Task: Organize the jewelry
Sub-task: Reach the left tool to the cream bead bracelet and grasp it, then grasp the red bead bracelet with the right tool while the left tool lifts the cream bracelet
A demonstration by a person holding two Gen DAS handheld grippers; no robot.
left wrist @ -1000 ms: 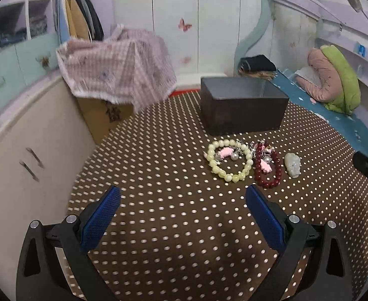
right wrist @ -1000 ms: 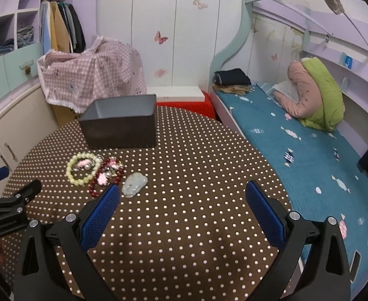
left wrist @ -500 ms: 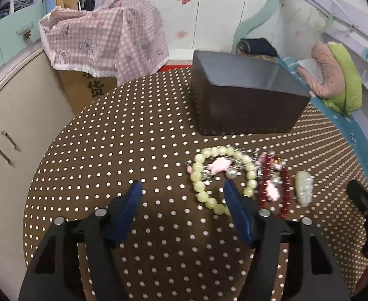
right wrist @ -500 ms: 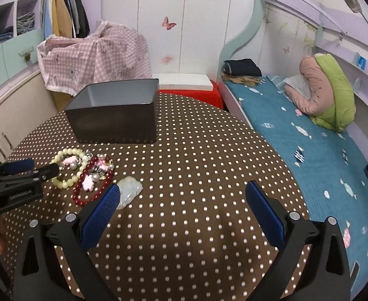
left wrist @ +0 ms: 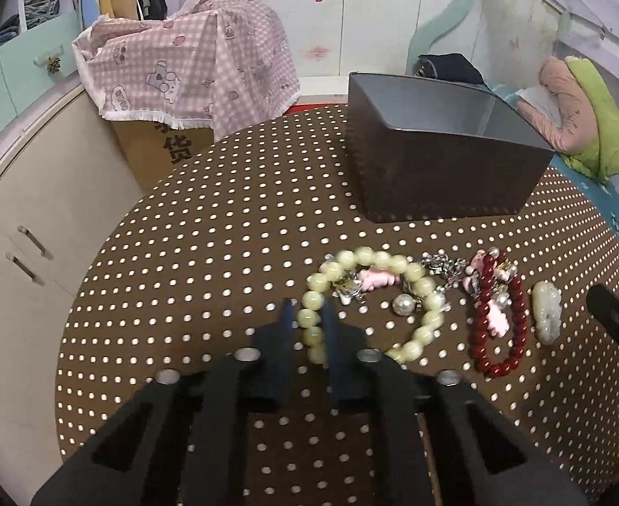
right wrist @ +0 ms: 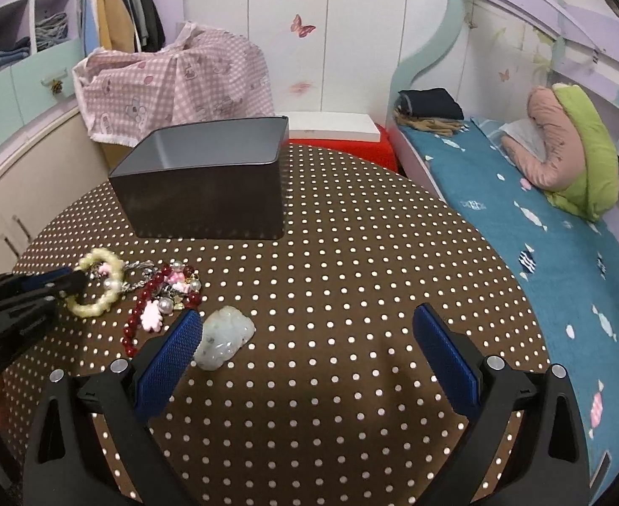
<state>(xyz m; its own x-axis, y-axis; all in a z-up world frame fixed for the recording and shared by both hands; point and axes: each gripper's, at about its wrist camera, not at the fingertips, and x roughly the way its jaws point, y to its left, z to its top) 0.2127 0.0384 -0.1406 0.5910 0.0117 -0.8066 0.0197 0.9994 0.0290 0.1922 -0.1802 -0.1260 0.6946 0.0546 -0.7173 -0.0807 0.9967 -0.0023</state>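
Your left gripper (left wrist: 307, 329) is clamped on the near-left beads of the pale green bracelet (left wrist: 410, 272), which lies on the polka-dot table (left wrist: 225, 219) in front of the dark box (left wrist: 444, 168). Right of that bracelet: red bracelet (left wrist: 516, 337), then jade pendant (left wrist: 546, 311). Your right gripper (right wrist: 307, 352) hangs spread wide above the table, beside the pendant.

Round polka-dot table (right wrist: 351, 261) carries a dark box (right wrist: 208, 206), green bead bracelet (left wrist: 410, 272), red bracelet (left wrist: 516, 316), jade pendant (right wrist: 225, 337).
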